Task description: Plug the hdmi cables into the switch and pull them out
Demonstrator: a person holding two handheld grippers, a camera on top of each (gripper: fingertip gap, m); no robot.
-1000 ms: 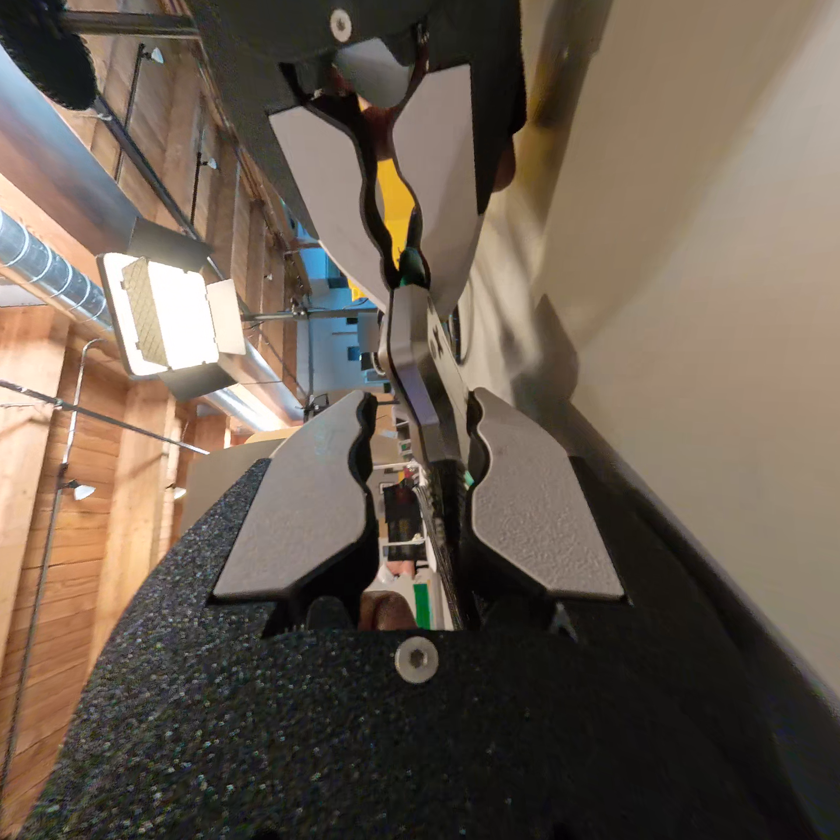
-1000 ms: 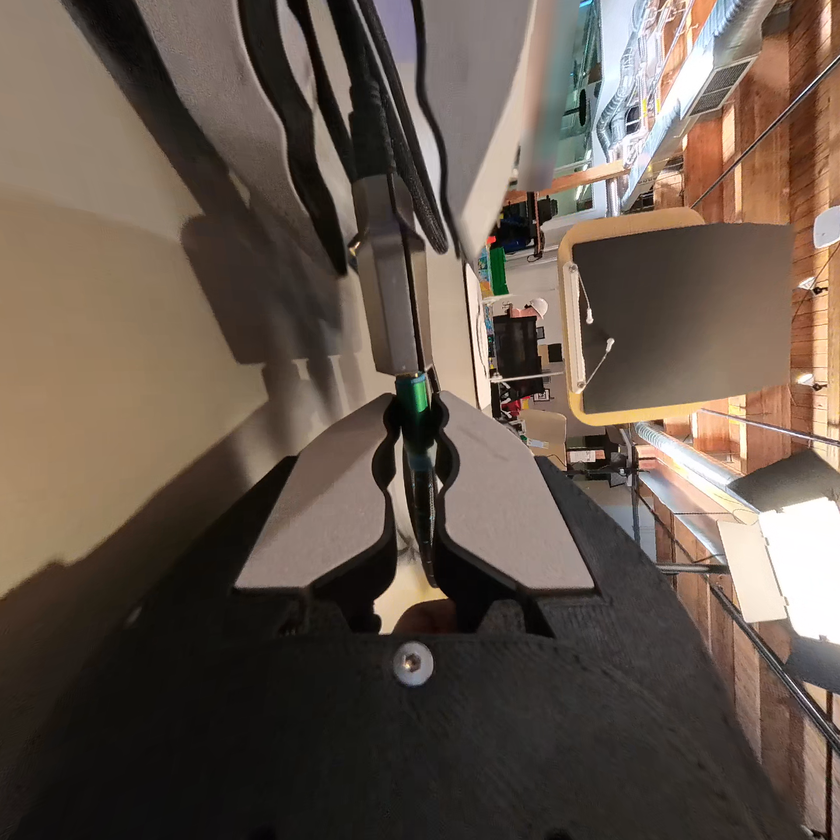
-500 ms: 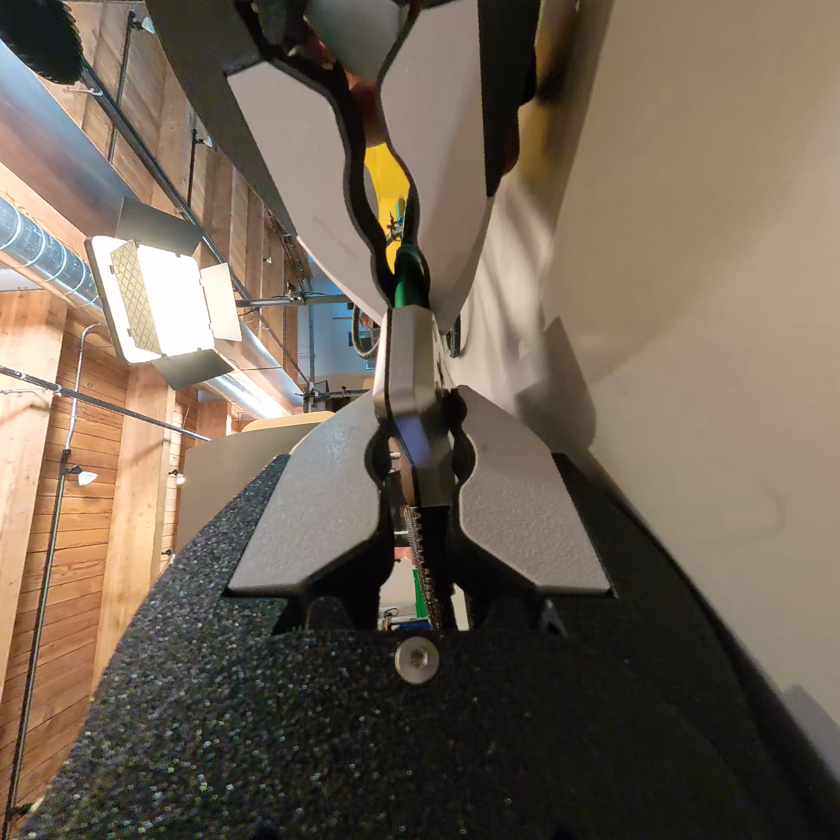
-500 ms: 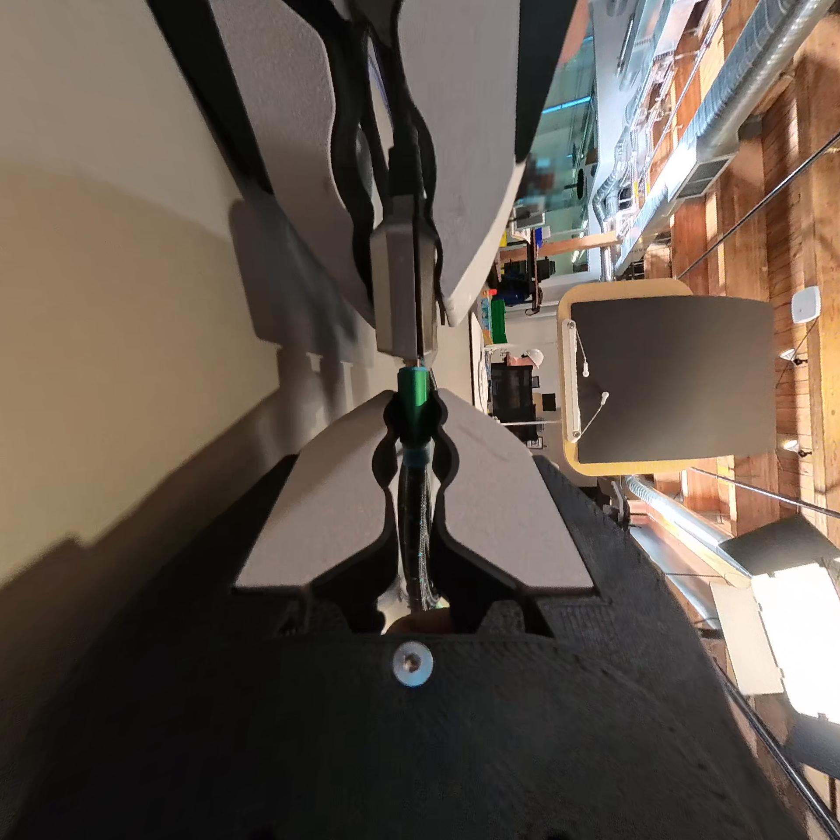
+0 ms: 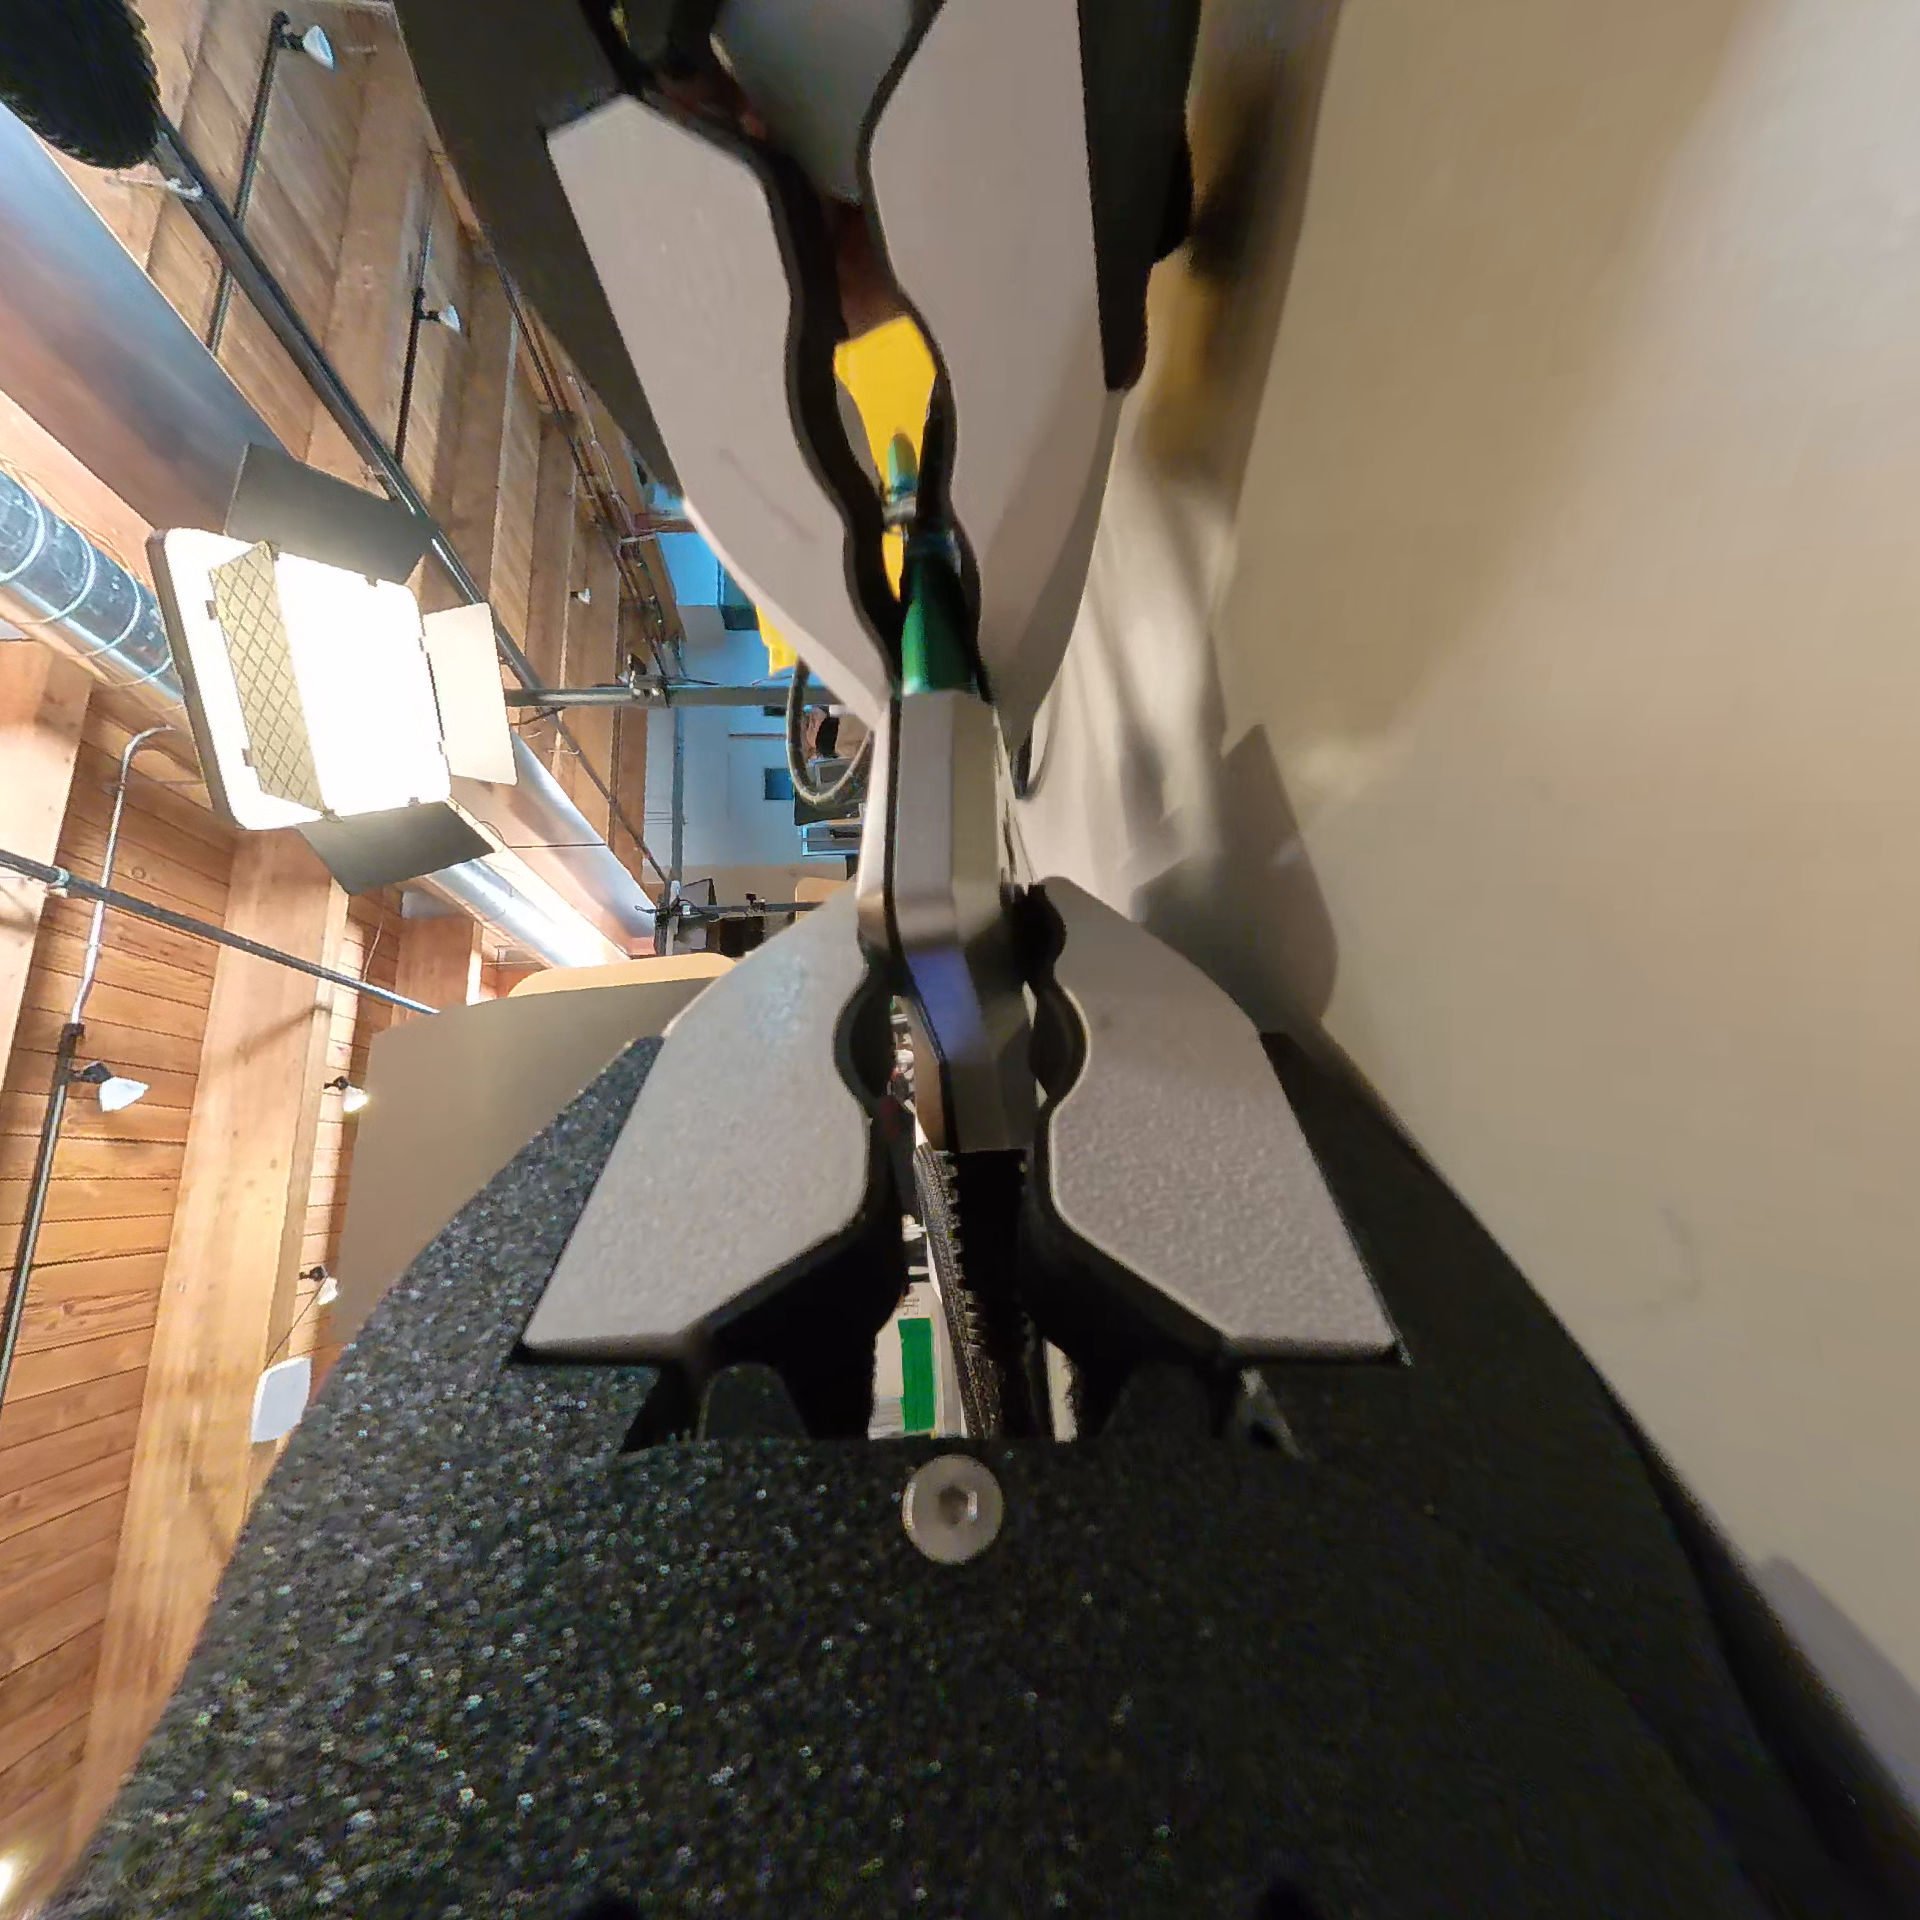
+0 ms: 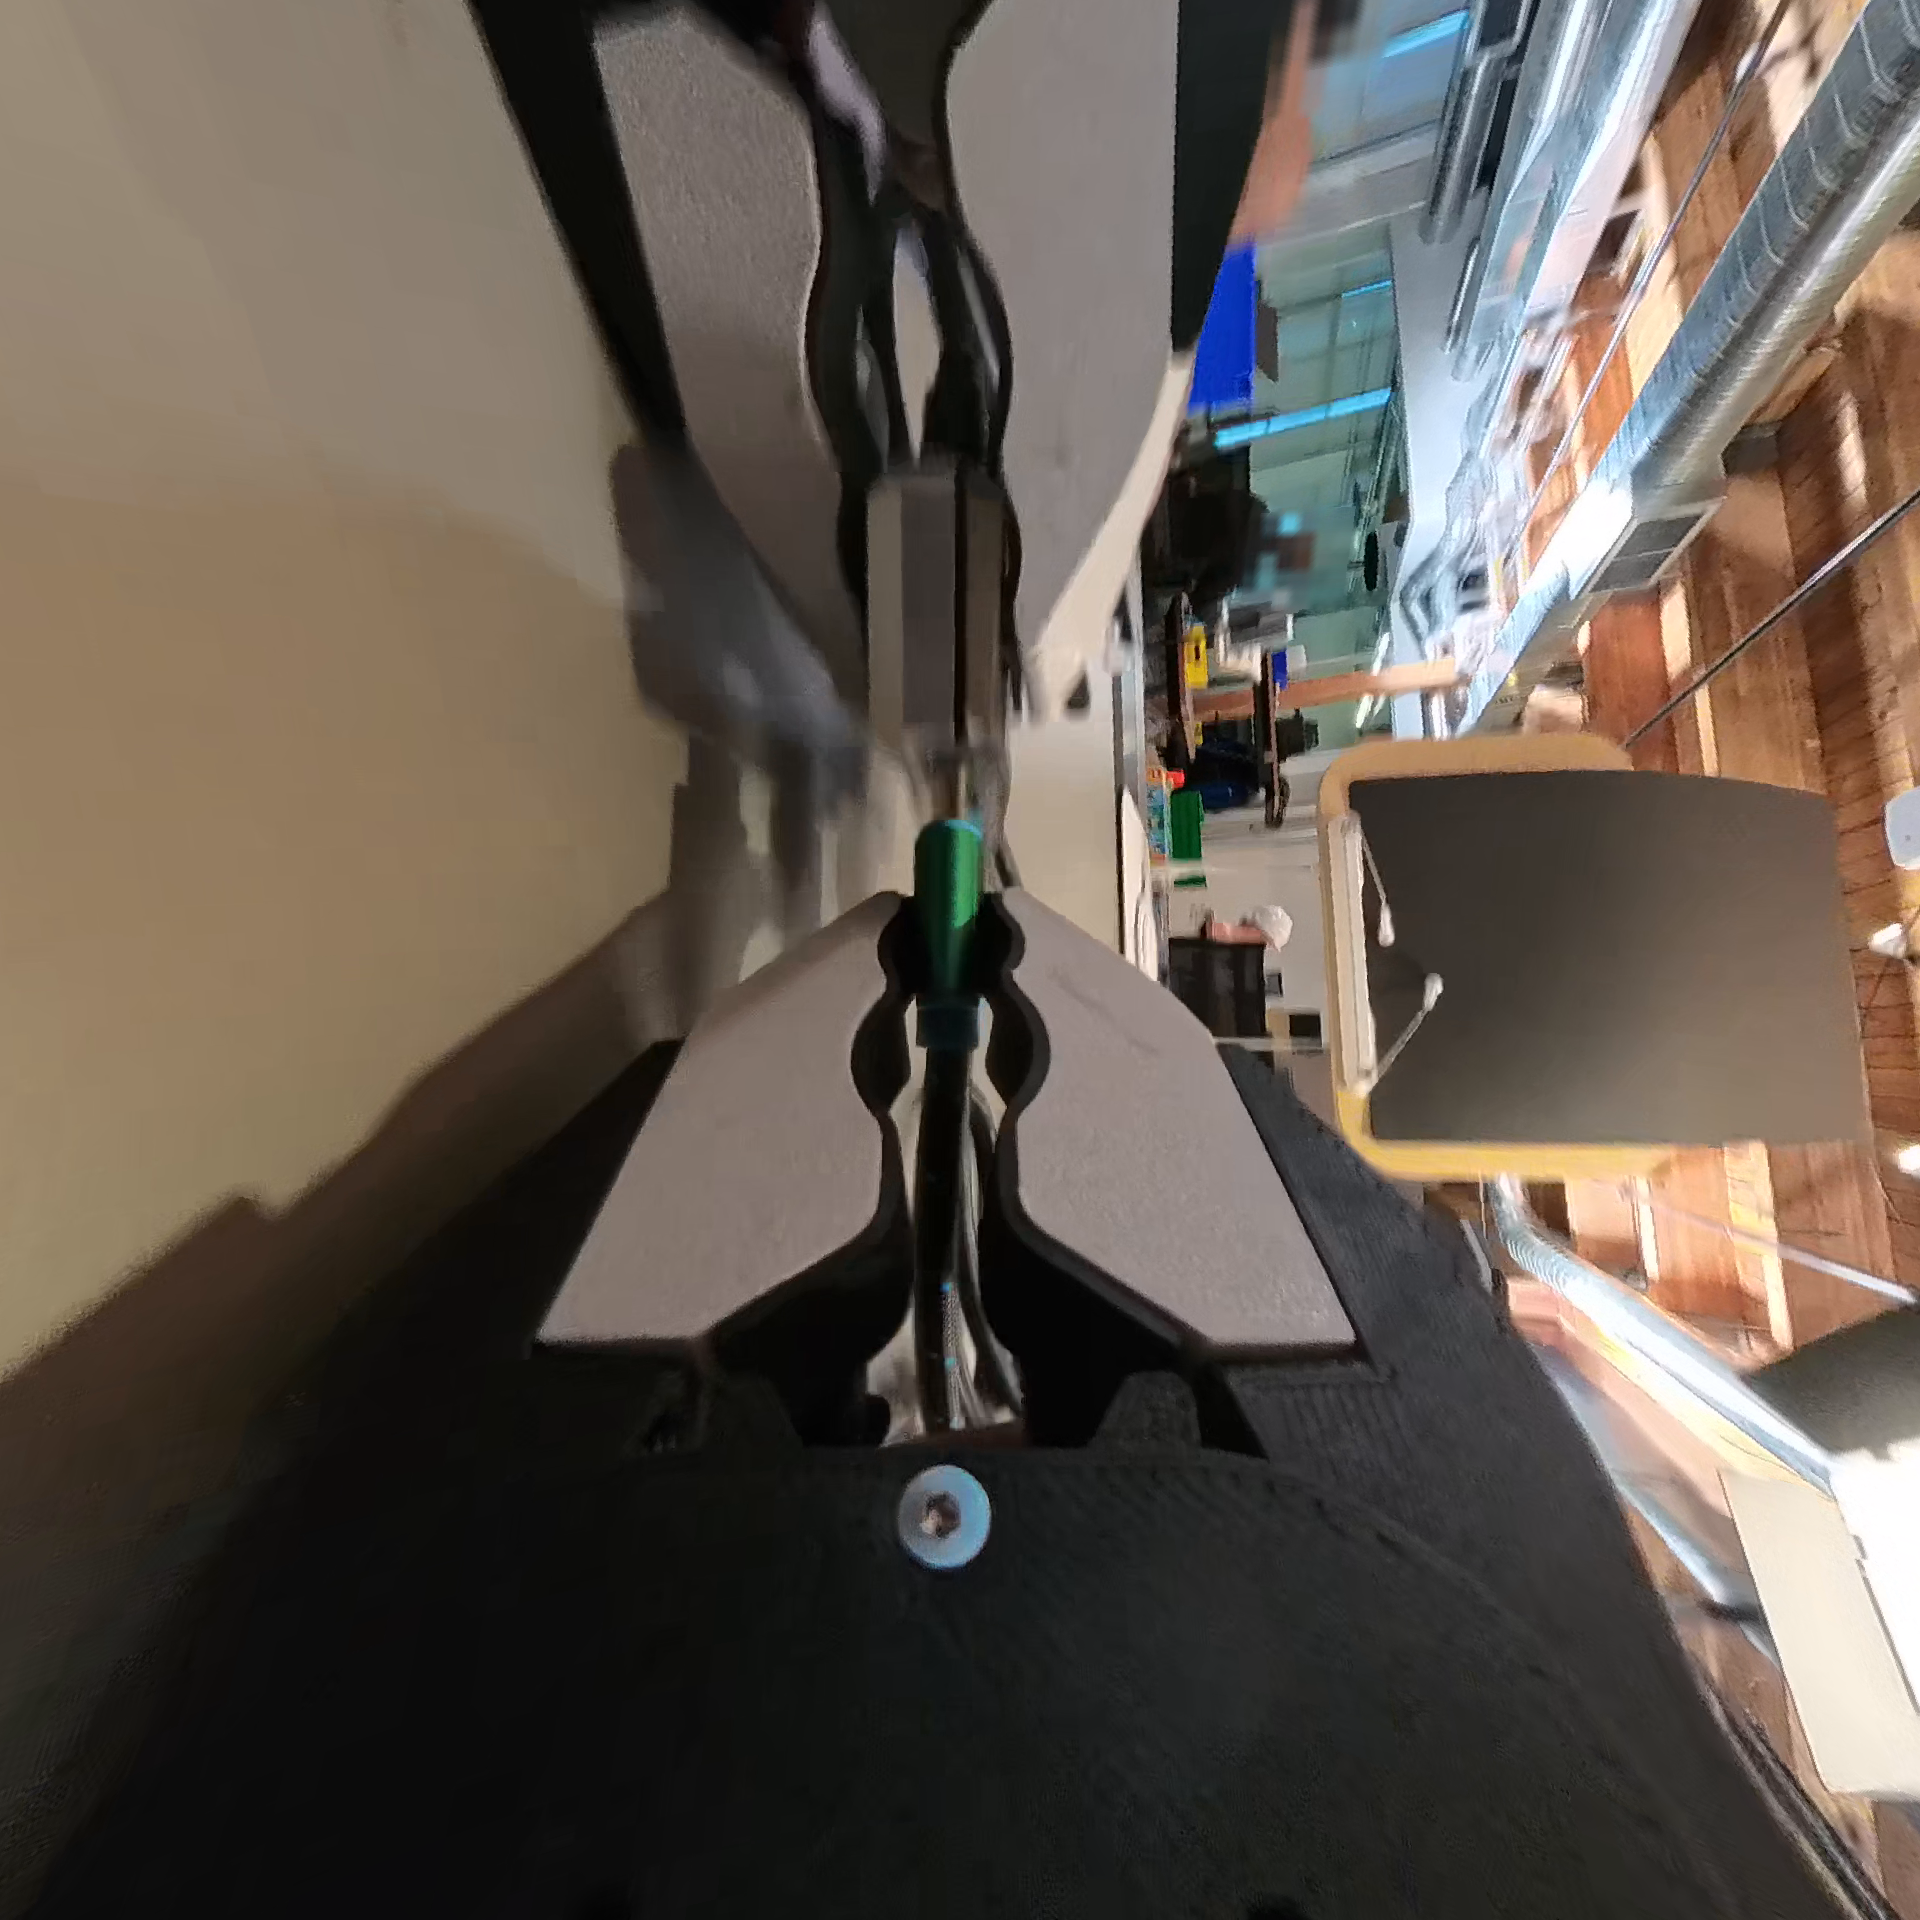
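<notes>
My left gripper (image 5: 951,935) is shut on one end of the grey metal switch (image 5: 930,831). The right gripper (image 5: 940,670) faces it and pinches the green plug (image 5: 930,634) of an hdmi cable at the switch's far end. In the right wrist view my right gripper (image 6: 951,904) is shut on the green plug (image 6: 948,857), with its braided cable (image 6: 940,1195) running back between the fingers. A small gap shows between the plug tip and the switch (image 6: 930,603). Black cables (image 6: 961,343) leave the switch's other end.
Both views are rolled sideways. The beige table surface (image 5: 1558,727) runs close alongside the grippers; it also shows in the right wrist view (image 6: 312,623). A lit studio lamp (image 5: 312,675) and a wood-framed black panel (image 6: 1590,956) stand far off. Both grippers' tips are close together, under 4 cm apart.
My left gripper has closed on the switch; it was open around it one second ago. The right gripper has drawn back with the green plug, and a gap has opened at the switch.
</notes>
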